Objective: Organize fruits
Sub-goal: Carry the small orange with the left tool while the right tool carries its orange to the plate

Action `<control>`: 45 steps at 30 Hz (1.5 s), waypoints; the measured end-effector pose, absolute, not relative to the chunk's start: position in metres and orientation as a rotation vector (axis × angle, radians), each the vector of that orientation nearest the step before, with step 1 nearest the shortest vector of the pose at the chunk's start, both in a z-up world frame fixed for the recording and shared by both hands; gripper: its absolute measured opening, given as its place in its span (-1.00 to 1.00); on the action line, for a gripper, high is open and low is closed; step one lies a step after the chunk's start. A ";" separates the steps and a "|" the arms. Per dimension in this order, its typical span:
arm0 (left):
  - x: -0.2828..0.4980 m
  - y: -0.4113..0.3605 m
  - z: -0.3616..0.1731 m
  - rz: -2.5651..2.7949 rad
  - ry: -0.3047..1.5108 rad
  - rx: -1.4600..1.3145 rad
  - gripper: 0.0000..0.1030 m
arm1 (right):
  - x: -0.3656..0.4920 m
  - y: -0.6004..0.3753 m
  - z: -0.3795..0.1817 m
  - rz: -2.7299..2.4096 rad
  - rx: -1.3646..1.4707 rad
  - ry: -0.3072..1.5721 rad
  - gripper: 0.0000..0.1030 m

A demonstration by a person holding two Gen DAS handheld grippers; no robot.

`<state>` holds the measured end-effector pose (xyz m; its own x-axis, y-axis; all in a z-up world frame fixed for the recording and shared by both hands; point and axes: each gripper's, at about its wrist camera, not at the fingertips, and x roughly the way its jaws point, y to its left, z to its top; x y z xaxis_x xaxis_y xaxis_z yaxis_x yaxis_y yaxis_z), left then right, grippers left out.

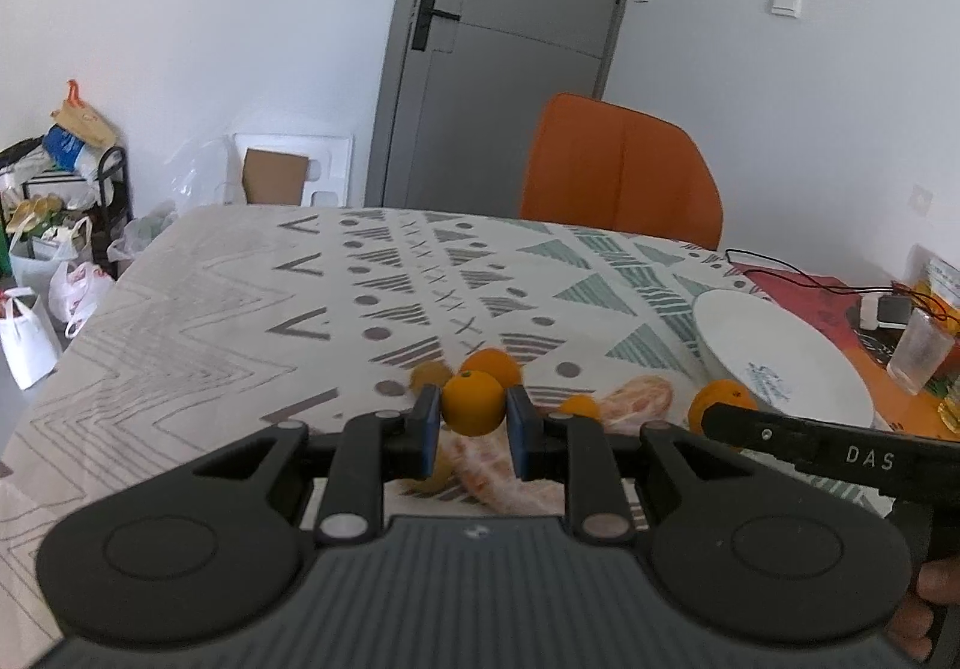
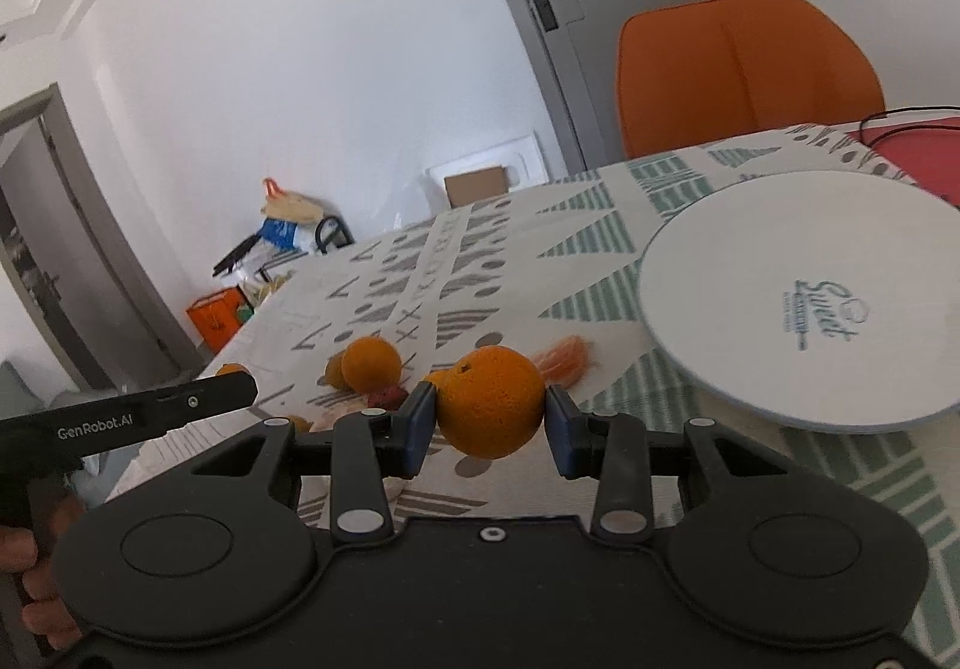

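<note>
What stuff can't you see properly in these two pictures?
- Left wrist view: the peeled orange segments lie partly behind the left gripper and its small orange.
- Left wrist view: the right gripper hides most of its orange.
- Right wrist view: the reddish fruit is too small to name.
- Right wrist view: the picture's right edge cuts off the white plate.

A large orange (image 2: 491, 401) is being gripped between the blue pads of the right gripper (image 2: 489, 417), above the patterned tablecloth (image 2: 600, 273). A white plate (image 2: 750, 273) is lying to its right; smaller fruits (image 2: 370, 364) are lying behind.
</note>
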<state>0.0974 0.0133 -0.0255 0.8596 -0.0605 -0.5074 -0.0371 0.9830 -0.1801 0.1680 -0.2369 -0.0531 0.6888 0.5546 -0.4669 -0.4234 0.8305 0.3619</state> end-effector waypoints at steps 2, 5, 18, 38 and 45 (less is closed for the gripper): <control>0.098 0.009 -0.023 -0.017 0.530 -0.178 -0.58 | 0.167 -0.242 -0.051 0.545 0.243 0.586 -0.28; 0.101 0.001 -0.020 -0.030 0.526 -0.170 -0.58 | 0.165 -0.250 -0.047 0.535 0.255 0.568 -0.28; 0.117 -0.041 -0.012 -0.103 0.523 -0.117 -0.58 | 0.157 -0.300 -0.038 0.438 0.303 0.500 -0.28; 0.145 -0.114 -0.015 -0.191 0.540 -0.024 -0.58 | 0.160 -0.366 -0.053 0.329 0.376 0.475 -0.28; 0.157 -0.132 -0.019 -0.218 0.548 -0.008 -0.58 | 0.164 -0.376 -0.057 0.316 0.379 0.476 -0.28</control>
<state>0.1572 -0.1324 -0.0192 0.8310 -0.2075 -0.5161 0.2030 0.9770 -0.0659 0.1639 -0.3760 -0.0565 0.8430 0.3785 -0.3823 -0.2052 0.8831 0.4220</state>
